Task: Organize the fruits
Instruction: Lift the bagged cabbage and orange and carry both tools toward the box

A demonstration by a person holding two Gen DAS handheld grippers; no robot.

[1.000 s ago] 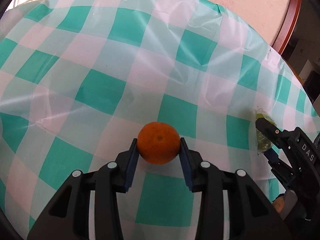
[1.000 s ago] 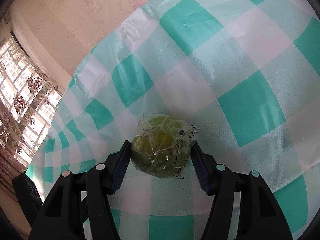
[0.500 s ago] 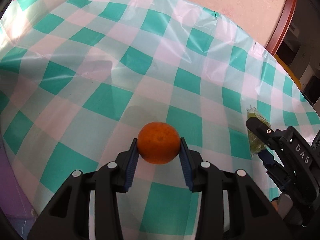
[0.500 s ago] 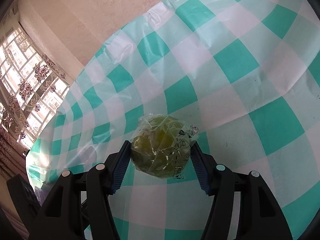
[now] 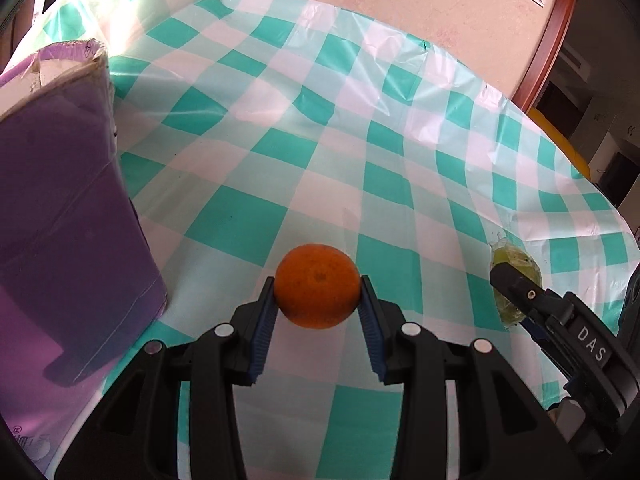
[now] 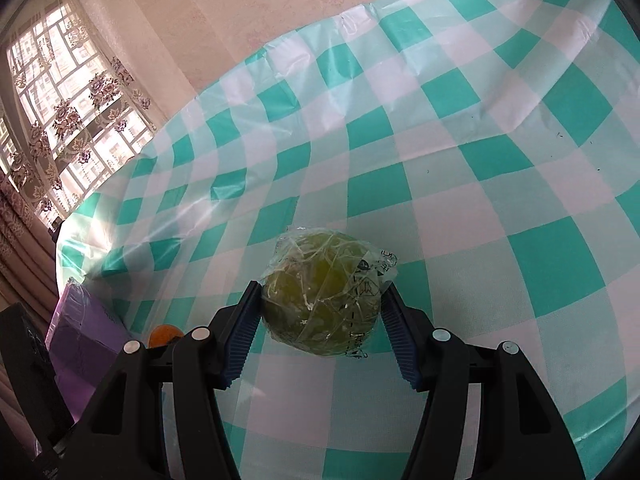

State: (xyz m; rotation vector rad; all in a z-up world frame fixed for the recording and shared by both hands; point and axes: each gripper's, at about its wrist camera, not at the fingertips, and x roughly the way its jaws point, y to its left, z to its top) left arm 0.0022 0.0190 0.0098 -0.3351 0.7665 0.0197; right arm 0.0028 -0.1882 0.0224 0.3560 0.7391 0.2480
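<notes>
The left gripper [image 5: 318, 300] pinches the orange [image 5: 317, 285] just right of the purple box [image 5: 68, 216]. The right gripper [image 6: 320, 312] clamps the wrapped green fruit [image 6: 322, 296] farther right. Risk — slick film slipping between the pads; fruit rolls across the tablecloth [image 5: 360, 152].

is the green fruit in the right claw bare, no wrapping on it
No, the green fruit sits between the right claw's pads inside crinkled clear plastic wrap with printed marks on it.

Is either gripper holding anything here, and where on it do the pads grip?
Both are. The left gripper clamps an orange across its sides. The right gripper clamps a plastic-wrapped green fruit by its opposite sides.
</notes>
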